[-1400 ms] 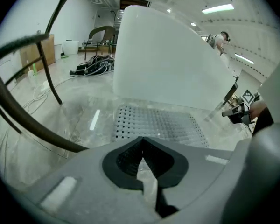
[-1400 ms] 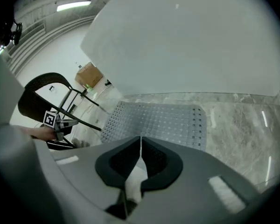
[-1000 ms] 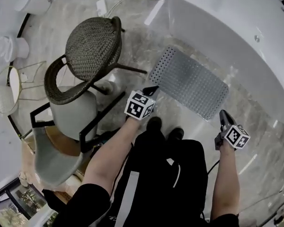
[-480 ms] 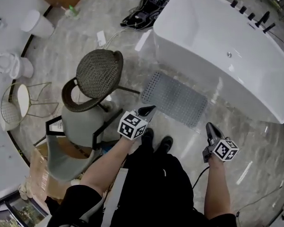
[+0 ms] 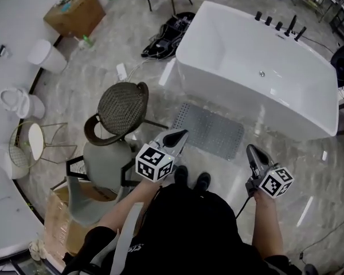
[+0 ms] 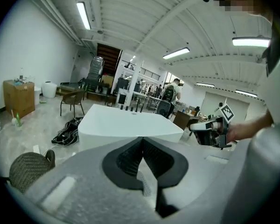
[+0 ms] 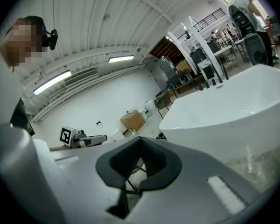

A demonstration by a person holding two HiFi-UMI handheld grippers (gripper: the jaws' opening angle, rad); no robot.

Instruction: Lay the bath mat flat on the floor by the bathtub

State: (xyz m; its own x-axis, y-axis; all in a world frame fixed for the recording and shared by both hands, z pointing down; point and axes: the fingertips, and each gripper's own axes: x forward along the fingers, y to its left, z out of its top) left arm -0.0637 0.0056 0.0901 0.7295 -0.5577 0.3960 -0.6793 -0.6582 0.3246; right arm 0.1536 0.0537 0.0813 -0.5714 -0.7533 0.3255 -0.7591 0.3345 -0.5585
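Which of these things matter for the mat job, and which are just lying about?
For the job: grey perforated bath mat, lying flat; white rectangular bathtub beside it; left tool and right tool, both shut, empty.
Just lying about: brown wicker chair; brown cardboard box; white round bin; black tangle of cables.
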